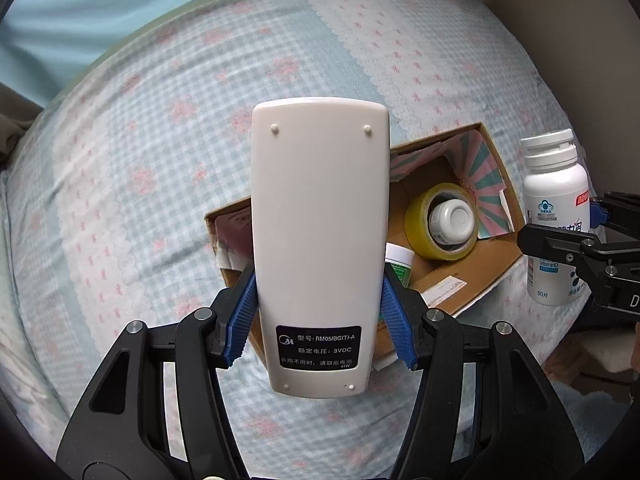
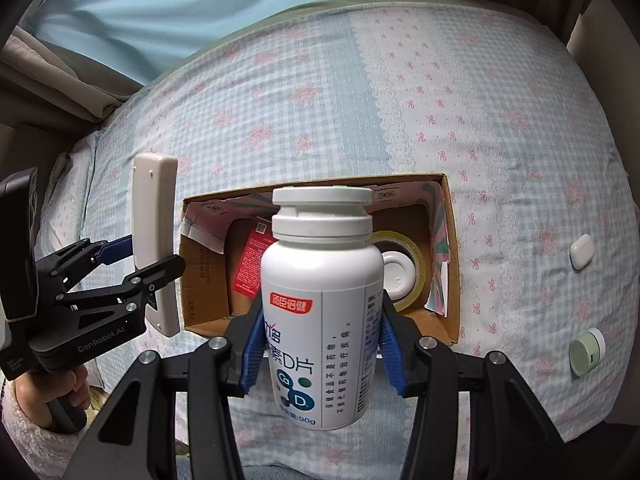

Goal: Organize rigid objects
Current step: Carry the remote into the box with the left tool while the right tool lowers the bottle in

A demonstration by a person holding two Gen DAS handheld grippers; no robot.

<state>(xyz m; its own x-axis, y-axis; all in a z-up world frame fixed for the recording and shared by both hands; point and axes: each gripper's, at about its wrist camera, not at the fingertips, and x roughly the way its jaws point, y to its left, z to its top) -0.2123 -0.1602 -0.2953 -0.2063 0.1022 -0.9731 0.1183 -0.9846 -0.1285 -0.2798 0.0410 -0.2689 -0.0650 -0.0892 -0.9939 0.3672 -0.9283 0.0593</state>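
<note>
My left gripper [image 1: 318,280] is shut on a white remote control [image 1: 320,220], held back side up above the near end of an open cardboard box [image 1: 496,256]. My right gripper [image 2: 322,308] is shut on a white vitamin bottle [image 2: 322,300] with a white cap, held upright above the box's front edge [image 2: 208,324]. The box holds a yellow tape roll [image 1: 420,236] with a small white bottle [image 1: 452,220] inside it, a red packet [image 2: 250,264] and a green-labelled jar [image 1: 400,266]. The remote [image 2: 156,216] and left gripper [image 2: 140,268] show at the left of the right wrist view.
The box lies on a bed with a blue checked, pink-flowered sheet [image 2: 320,100]. A white earbud case [image 2: 581,251] and a small pale green round device [image 2: 586,352] lie on the sheet right of the box. Curtains [image 2: 180,4] hang behind the bed.
</note>
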